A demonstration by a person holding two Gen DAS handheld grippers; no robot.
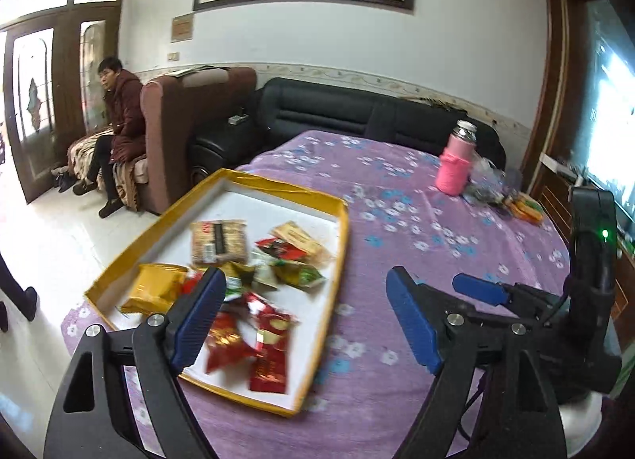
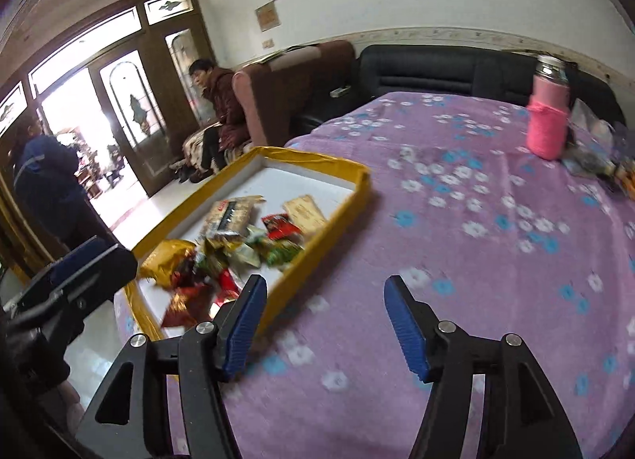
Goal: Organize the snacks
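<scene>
A shallow yellow-rimmed tray (image 1: 343, 221) with a white floor lies on the purple flowered cloth (image 1: 416, 229). It holds several snack packets: a tan cracker pack (image 1: 218, 241), a gold packet (image 1: 156, 286), green packets (image 1: 297, 274) and red packets (image 1: 254, 336). My left gripper (image 1: 305, 316) is open and empty, above the tray's near right edge. The right gripper (image 1: 480, 288) shows at the right. In the right wrist view the tray (image 2: 357, 197) lies ahead left. My right gripper (image 2: 325, 324) is open and empty over the cloth beside the tray's near corner.
A pink-sleeved flask (image 1: 456, 165) stands at the table's far right beside a clear bag and small packets (image 1: 524, 209). A black sofa (image 1: 337, 110) and a brown armchair (image 1: 186, 121) stand behind. One person sits at the left (image 1: 119, 121); another stands by the door (image 2: 47, 189).
</scene>
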